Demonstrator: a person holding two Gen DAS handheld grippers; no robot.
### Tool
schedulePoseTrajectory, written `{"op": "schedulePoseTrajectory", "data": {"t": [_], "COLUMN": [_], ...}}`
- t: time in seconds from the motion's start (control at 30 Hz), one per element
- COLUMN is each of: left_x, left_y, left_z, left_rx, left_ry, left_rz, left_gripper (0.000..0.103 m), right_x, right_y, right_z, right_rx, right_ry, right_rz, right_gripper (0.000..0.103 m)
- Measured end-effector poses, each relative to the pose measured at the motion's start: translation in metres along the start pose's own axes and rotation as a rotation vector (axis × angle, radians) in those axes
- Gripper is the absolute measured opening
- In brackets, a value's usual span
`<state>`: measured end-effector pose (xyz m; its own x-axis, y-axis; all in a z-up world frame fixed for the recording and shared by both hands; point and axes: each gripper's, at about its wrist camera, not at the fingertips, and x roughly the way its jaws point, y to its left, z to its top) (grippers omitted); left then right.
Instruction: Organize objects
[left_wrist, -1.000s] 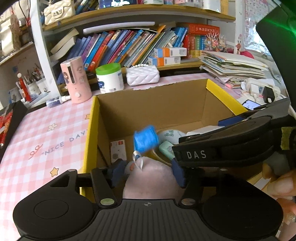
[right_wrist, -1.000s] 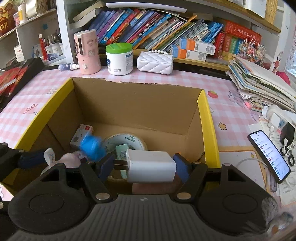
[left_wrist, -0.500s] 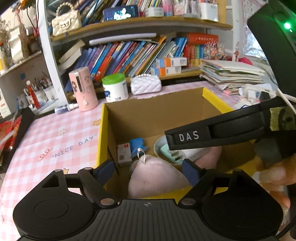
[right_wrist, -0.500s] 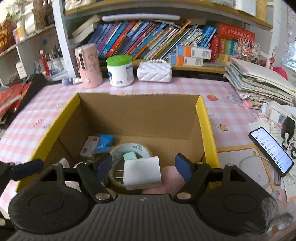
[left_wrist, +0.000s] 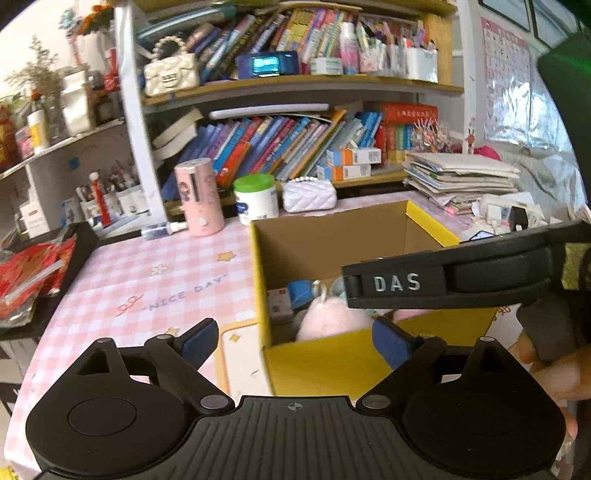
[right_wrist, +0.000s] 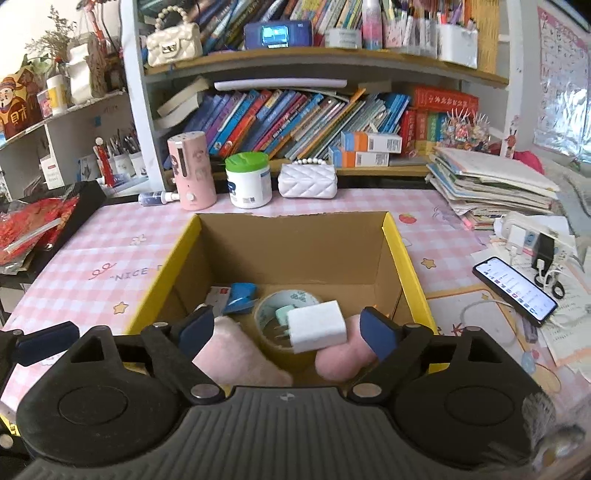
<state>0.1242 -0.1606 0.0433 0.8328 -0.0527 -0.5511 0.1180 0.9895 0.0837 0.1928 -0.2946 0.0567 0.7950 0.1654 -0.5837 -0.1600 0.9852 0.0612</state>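
Both the left gripper (left_wrist: 295, 338) and right gripper (right_wrist: 287, 330) are spreading, pinching nothing. Below them, the white plug-in charger block (right_wrist: 317, 326) lies across the tape roll (right_wrist: 266, 309) inside the yellow-edged cardboard box (right_wrist: 406, 266), beside a pink plush toy (right_wrist: 236, 354).

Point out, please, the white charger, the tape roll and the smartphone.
white charger (right_wrist: 317, 326), right wrist view, its top face.
tape roll (right_wrist: 266, 306), right wrist view, its left rim.
smartphone (right_wrist: 514, 289), right wrist view, its screen.

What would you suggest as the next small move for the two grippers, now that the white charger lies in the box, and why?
Probably draw both back from the cardboard box and pick a next item, perhaps the phone. The white charger lies on the tape roll inside; the right gripper and left gripper are opening, their pads pressing nothing.
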Motion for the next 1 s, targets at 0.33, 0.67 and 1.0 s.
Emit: {"op": "schedulePoseTrajectory", "data": {"t": [0.33, 0.67, 1.0], "left_x": [-0.046, -0.077, -0.096], "left_y": [0.039, 0.065, 0.081], "left_z": [-0.036, -0.068, -0.09], "left_rx": [-0.043, -0.073, -0.076], "left_ry": [0.011, 0.042, 0.061], "left_rz": [0.025, 0.05, 0.054], "left_gripper": [0.096, 0.099, 0.099], "right_x": [-0.048, -0.077, -0.096], "right_y": [0.052, 0.094, 0.128], "right_z": [-0.039, -0.075, -0.099], "right_rx": [-0.024, -0.039, -0.055], "right_ry": [-0.02, -0.005, 0.001], "right_rz": [-0.015, -0.043, -0.059], "right_gripper": [0.092, 0.096, 0.1]}}
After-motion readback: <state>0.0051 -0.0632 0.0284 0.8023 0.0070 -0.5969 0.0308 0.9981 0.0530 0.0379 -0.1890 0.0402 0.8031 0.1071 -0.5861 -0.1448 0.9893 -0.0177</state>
